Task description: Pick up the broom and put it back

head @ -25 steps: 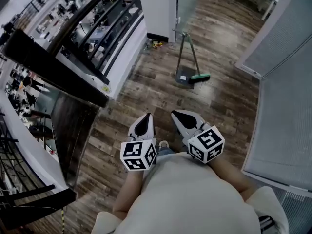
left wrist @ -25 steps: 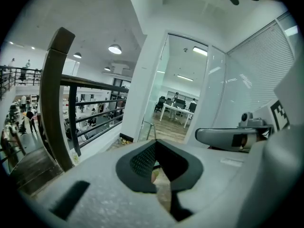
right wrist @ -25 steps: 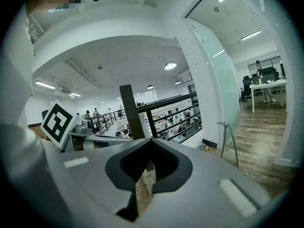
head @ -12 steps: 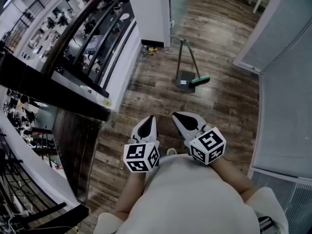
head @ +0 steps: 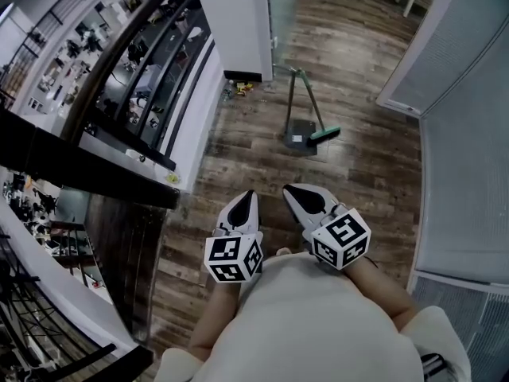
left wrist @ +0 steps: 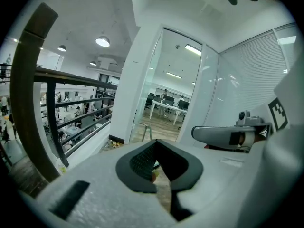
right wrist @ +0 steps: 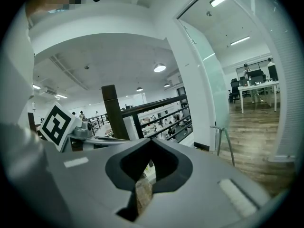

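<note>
The broom, with a green head and a thin grey handle, stands on the wooden floor ahead. It leans beside a dark dustpan near a white pillar. Both my grippers are held close to my body, well short of the broom. My left gripper and my right gripper point forward, both shut with nothing in them. In the left gripper view the two thin handles show far ahead past the shut left gripper. In the right gripper view the handles stand right of the shut right gripper.
A dark railing over an open lower floor runs along the left. A wall of blinds lines the right. Small yellow items lie at the pillar's foot. A glass partition and an office with tables lie beyond.
Both grippers have been carried forward along the railing, still shut and empty. The broom and dustpan have not moved on the floor.
</note>
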Available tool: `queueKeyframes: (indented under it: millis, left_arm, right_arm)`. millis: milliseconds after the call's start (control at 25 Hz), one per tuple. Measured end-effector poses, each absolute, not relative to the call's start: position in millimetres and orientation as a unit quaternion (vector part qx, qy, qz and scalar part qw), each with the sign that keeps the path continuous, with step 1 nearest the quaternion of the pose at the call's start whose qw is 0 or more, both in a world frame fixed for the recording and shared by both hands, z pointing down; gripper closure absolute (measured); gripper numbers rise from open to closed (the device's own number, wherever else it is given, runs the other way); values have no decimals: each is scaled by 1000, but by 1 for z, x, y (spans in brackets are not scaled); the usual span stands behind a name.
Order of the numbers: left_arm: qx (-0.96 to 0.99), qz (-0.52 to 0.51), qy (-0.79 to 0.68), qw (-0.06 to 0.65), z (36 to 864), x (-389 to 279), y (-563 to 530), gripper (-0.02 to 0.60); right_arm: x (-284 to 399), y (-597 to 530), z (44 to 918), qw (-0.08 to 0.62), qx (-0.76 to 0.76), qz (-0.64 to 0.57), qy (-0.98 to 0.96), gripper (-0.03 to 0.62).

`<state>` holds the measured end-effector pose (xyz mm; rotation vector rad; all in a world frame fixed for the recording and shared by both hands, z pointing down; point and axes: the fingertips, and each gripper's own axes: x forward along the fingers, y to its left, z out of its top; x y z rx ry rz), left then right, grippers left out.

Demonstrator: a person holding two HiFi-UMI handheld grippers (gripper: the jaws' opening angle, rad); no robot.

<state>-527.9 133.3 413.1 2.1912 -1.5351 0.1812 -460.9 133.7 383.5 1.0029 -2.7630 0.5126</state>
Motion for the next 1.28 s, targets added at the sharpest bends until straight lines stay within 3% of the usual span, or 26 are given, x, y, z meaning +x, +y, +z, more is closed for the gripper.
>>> queueKeyframes:
  millis: [520, 1280]
  left_arm:
    - [798, 67, -554, 228, 415, -515, 102, 577]
    - [773, 49, -590, 228, 400, -455, -22, 577]
  right_arm:
    - [-448, 106, 385, 72, 339, 178, -921, 588]
    - [-387, -28, 365, 88, 295, 156, -939, 588]
